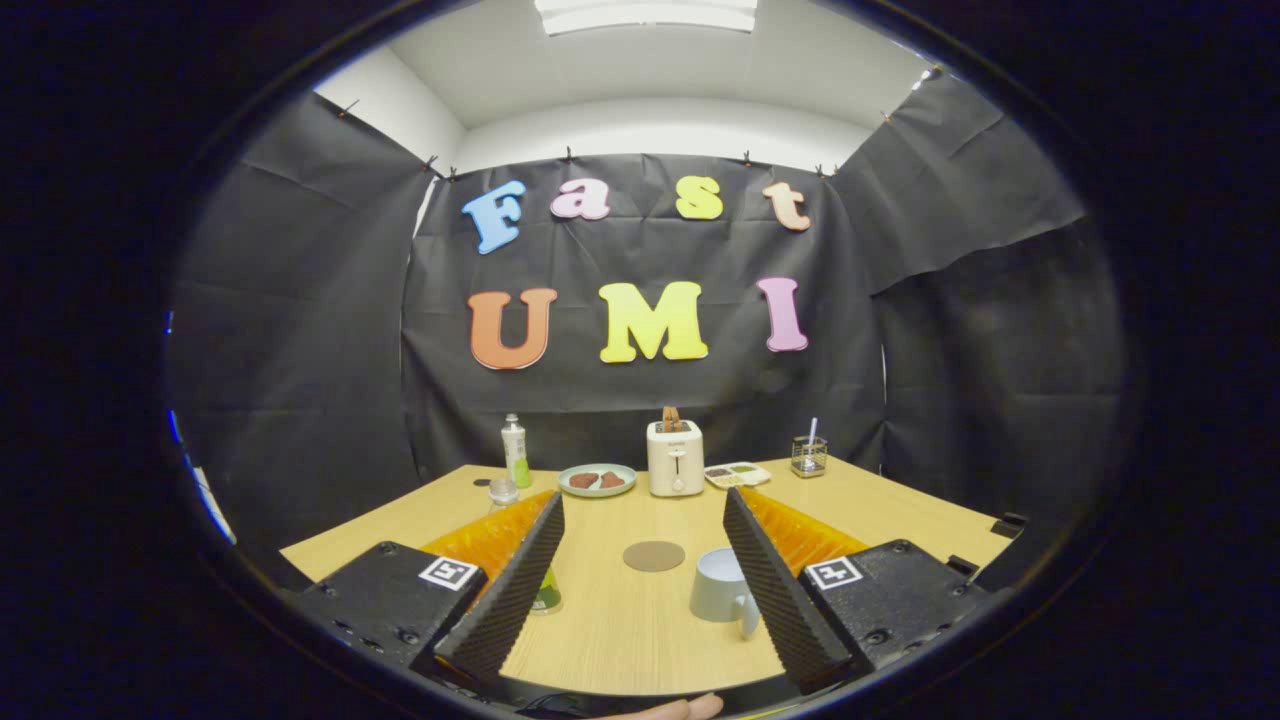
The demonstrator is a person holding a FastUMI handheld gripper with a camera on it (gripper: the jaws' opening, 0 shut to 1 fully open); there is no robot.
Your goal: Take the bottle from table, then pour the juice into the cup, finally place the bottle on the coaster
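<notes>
A fingertip (690,707) shows at the very bottom, just behind the gripper (645,590), whose fingers stand wide apart and hold nothing. The bottle (503,492) to pour from stands behind the left finger, mostly hidden; its clear neck, apparently uncapped, pokes above the finger and its base shows below. It looks like light, smooth plastic that may slip or dent, so a moderate grip around the mid-body seems best. The cup (722,587) sits beside the right finger, the coaster (654,556) between the fingers.

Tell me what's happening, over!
Gripper open, holding nothing. Bottle behind left jaw, untouched. Cup and coaster between jaws. Nothing blocking.
</notes>
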